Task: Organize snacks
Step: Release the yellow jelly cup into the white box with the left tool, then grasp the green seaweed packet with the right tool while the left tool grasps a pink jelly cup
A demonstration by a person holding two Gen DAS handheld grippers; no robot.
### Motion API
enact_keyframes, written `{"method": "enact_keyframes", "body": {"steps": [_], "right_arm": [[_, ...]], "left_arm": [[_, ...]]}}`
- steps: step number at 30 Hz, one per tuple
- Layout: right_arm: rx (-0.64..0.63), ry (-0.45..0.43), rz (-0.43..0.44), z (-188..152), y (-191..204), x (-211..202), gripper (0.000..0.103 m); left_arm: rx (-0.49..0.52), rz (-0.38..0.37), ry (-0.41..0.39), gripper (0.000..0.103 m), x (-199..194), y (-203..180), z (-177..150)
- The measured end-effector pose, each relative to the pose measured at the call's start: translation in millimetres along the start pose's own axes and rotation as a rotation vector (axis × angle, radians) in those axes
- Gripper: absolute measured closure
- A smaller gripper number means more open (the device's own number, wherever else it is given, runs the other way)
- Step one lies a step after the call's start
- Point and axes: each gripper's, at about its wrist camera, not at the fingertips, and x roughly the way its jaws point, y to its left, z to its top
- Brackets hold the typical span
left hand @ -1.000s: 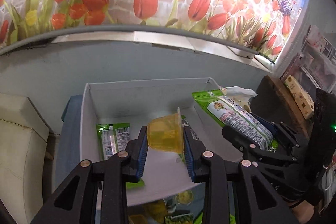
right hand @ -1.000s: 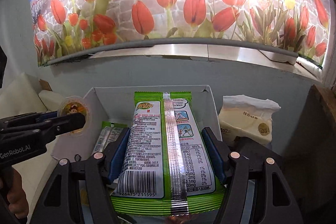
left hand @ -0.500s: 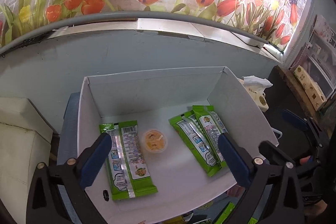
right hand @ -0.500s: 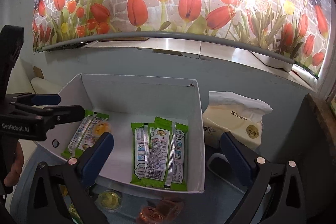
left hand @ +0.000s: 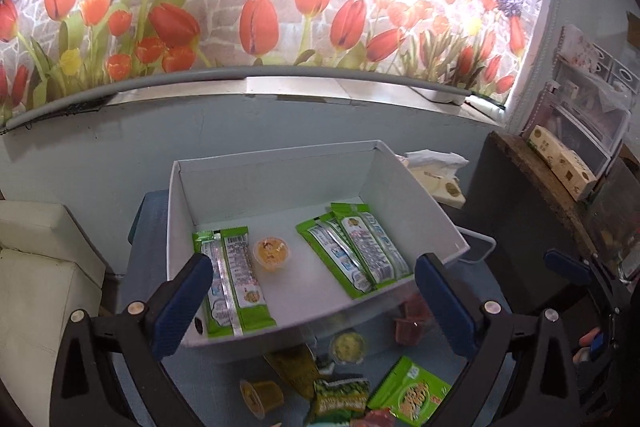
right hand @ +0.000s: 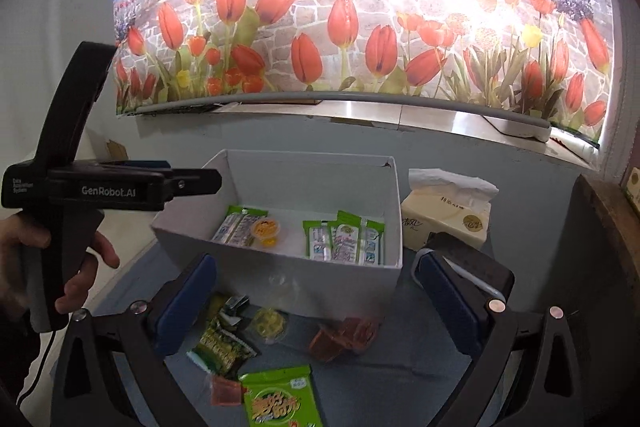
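Observation:
A white box [left hand: 280, 167] [right hand: 320, 279] holds green snack packets at left [left hand: 234, 283], an orange jelly cup [left hand: 271, 253] [right hand: 265, 230] in the middle, and green packets at right [left hand: 356, 253] [right hand: 344, 241]. My left gripper [left hand: 314, 301] is open and empty, hovering above the box's near wall. My right gripper [right hand: 316, 297] is open and empty, above the loose snacks in front of the box: a yellow jelly cup [right hand: 271, 323], a reddish-brown cup [right hand: 344, 339], a green packet [right hand: 280, 401] and a dark green bag [right hand: 222, 347].
A tissue pack [right hand: 448, 211] stands right of the box. A dark wooden block [left hand: 520, 187] and shelves are at the far right. A white cushion [left hand: 36, 267] is at the left. The tulip wall rises behind. The left gripper's body [right hand: 108, 187] shows in the right wrist view.
The left gripper let go of the jelly cup and the right let go of its green packet; both now lie in the box. Both grippers opened and pulled back and up.

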Motion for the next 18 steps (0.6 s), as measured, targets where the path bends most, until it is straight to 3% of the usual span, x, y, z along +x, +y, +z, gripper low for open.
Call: {"method": "enact_keyframes", "body": {"steps": [7, 12, 18], "right_arm": [[-0.074, 0.098, 0.033, -59.9, 15.8, -15.8, 0.0], [-0.079, 0.199, 0.033, -108.6, 14.4, 9.0, 0.0], [-0.074, 0.282, 0.033, -134.3, 13.8, 42.2, 0.0]], "left_arm": [[0.042, -0.015, -0.021, 0.0, -58.0, -20.9, -54.2], [0.022, -0.017, -0.001, 0.0, -92.6, -24.9, -113.5], [-0.031, 0.01, 0.042, 0.0, -115.8, -20.3, -178.3]]}}
